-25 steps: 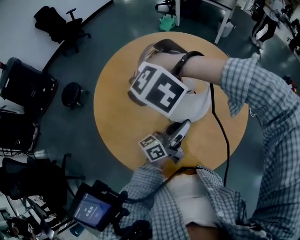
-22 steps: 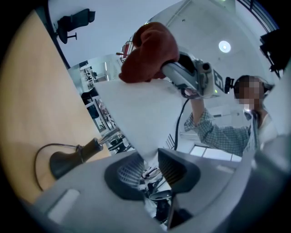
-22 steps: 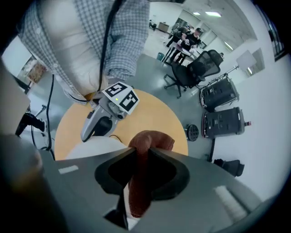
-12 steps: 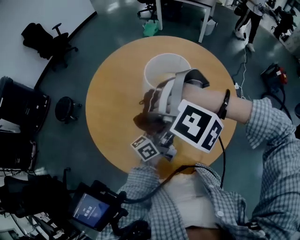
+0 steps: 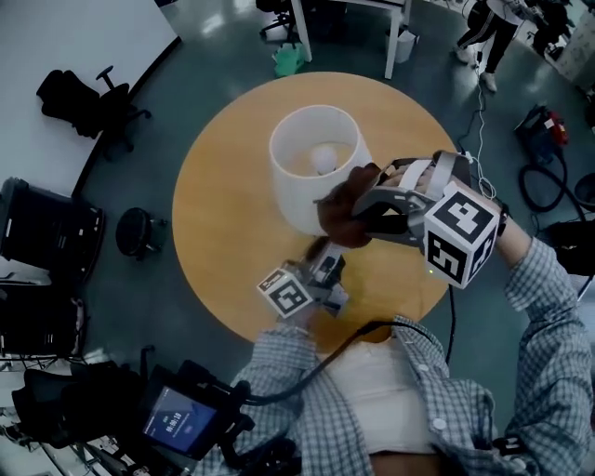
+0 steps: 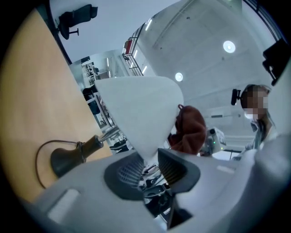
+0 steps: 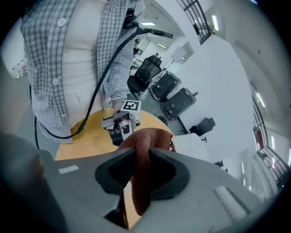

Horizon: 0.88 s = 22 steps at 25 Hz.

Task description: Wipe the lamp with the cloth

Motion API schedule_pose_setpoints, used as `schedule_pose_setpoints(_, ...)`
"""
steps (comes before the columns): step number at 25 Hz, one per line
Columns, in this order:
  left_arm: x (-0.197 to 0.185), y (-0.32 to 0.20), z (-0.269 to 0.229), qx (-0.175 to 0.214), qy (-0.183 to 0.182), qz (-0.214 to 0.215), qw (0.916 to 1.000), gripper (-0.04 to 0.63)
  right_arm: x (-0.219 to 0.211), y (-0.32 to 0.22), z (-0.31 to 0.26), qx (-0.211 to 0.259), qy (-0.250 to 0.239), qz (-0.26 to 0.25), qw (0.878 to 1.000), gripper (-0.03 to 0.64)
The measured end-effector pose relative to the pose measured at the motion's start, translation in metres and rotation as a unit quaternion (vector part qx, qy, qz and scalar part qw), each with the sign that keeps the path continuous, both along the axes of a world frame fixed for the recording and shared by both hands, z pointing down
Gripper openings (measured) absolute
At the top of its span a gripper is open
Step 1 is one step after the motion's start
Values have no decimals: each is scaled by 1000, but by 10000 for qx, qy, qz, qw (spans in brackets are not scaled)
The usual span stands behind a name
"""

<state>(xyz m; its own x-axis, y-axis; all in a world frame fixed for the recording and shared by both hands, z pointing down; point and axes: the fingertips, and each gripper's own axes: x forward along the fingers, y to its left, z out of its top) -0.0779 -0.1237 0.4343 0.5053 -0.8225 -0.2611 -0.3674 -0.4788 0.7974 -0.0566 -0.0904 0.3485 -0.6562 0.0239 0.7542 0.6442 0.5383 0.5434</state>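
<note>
On the round wooden table (image 5: 209,232) stands the lamp, its white shade (image 5: 302,191) open at the top with the bulb showing. My right gripper (image 5: 367,209) is shut on a brown cloth (image 5: 342,221), which rests against the shade's near right side. The cloth (image 7: 145,141) hangs folded between the pads. Below the shade's near edge, my left gripper (image 5: 321,253) is shut on the shade's lower rim (image 6: 141,113). The left gripper (image 6: 148,164) view also shows the dark lamp base (image 6: 68,157), its cord and the cloth (image 6: 188,129).
A black cable (image 5: 454,307) runs off the table's near right edge. Black office chairs (image 5: 88,98) and dark cases (image 5: 46,228) stand on the floor at left. A white table's legs (image 5: 390,46) and a person (image 5: 479,28) are at the back. A small screen (image 5: 181,418) sits at my waist.
My right gripper has swept the cloth from above the shade's far left, across it, to its near right side, rolling as it went. The shade's top now shows. The left gripper stayed put.
</note>
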Motion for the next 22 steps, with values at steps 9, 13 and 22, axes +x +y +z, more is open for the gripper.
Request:
schedule_pose_setpoints(9, 0, 10, 4, -47, -32, 123, 9999, 93, 34, -23, 28, -1355, -1168, 2095, 9613, 83)
schedule_pose_setpoints(13, 8, 32, 13, -228, -295, 331, 9988, 92, 42, -14, 35, -1642, -1487, 2579, 9404, 83)
schedule_pose_setpoints(22, -18, 78, 2, 140, -2630, 453, 9636, 94, 66, -11, 52, -1929, -1668, 3184, 9130, 84)
